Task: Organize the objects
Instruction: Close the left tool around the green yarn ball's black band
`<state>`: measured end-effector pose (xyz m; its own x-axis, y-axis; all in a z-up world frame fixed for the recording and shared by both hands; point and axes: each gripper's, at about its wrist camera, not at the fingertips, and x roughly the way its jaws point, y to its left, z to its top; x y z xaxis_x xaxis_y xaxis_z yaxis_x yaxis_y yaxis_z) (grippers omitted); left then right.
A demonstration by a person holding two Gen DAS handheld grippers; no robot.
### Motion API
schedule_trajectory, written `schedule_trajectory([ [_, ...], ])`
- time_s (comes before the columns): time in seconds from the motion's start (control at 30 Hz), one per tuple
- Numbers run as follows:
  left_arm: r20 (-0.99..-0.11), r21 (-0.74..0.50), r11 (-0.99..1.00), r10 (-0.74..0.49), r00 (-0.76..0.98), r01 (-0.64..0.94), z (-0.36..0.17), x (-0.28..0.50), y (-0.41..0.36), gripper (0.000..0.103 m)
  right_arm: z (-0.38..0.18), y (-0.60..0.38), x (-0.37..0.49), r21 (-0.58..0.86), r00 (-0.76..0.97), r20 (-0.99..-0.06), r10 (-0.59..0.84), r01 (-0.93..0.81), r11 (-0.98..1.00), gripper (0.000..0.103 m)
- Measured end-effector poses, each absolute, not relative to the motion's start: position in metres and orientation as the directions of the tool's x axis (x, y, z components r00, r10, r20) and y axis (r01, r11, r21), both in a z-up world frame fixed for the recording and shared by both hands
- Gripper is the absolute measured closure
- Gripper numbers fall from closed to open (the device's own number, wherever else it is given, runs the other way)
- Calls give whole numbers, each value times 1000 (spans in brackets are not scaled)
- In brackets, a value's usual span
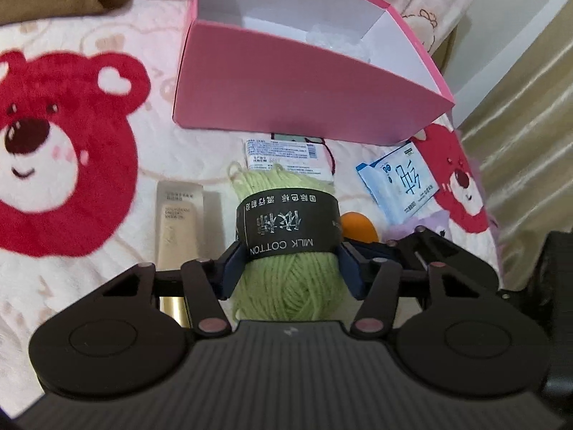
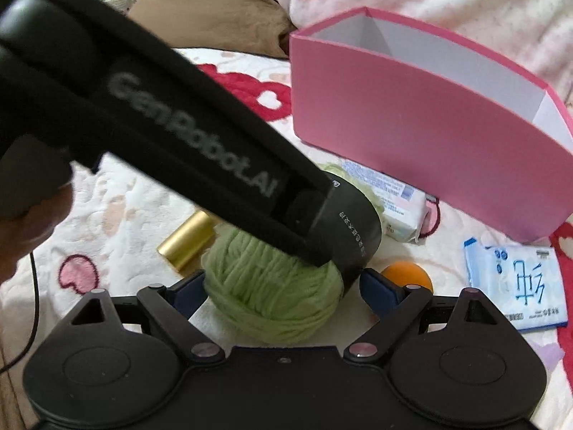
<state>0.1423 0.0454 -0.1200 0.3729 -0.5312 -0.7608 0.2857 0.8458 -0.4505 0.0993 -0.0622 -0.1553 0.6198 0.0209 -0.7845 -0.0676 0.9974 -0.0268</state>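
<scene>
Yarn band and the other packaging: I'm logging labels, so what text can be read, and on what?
"MILK COTTON": black band on the green yarn.
"GenRobot.AI": left tool's body.
Large blue Chinese characters: tissue pack.
Fine print on white packet and cream tube: too small.

Tight around my tongs, open blanket to the left

My left gripper [image 1: 292,268] has its pads against the black band of the green yarn skein [image 1: 286,251], hemmed in by the cream tube with its gold cap [image 1: 178,229] just to the left and the orange ball [image 1: 360,227] just to the right. Ahead, the white tissue pack [image 1: 286,156] and the pink box's near wall [image 1: 304,96] block a straight push forward (the box is open on top). The blue-and-white packet [image 1: 397,182] fills the right side. My right gripper [image 2: 283,294] straddles the skein's other end, and the left tool's black body [image 2: 161,132] crosses above it. The bear-print blanket [image 1: 71,268] to the left lies bare.
</scene>
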Motion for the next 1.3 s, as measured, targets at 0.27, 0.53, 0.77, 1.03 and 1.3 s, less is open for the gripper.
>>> schedule_trajectory([
  [0.27, -772, -431, 858, -512, 378, 280, -123, 142, 42, 48, -155, -59, 101, -74, 625, -781, -13, -72, 995, 11],
  [0.53, -778, -427, 863, -503, 377, 271, -124, 139, 39, 48, -145, -59, 95, -70, 604, -797, -11, -74, 995, 20],
  [0.77, -771, -444, 860, -510, 381, 252, -117, 129, 40, 55, -134, -61, 87, -44, 613, -789, 29, -103, 994, 30],
  [1.03, -773, -406, 875, -482, 413, 263, -96, 111, 37, 55, -114, -65, 75, -4, 632, -769, 97, -156, 988, 31],
  [1.3, -753, -433, 864, -504, 423, 257, -75, 98, 40, 55, -84, -64, 68, -26, 611, -783, 116, -219, 975, 31],
])
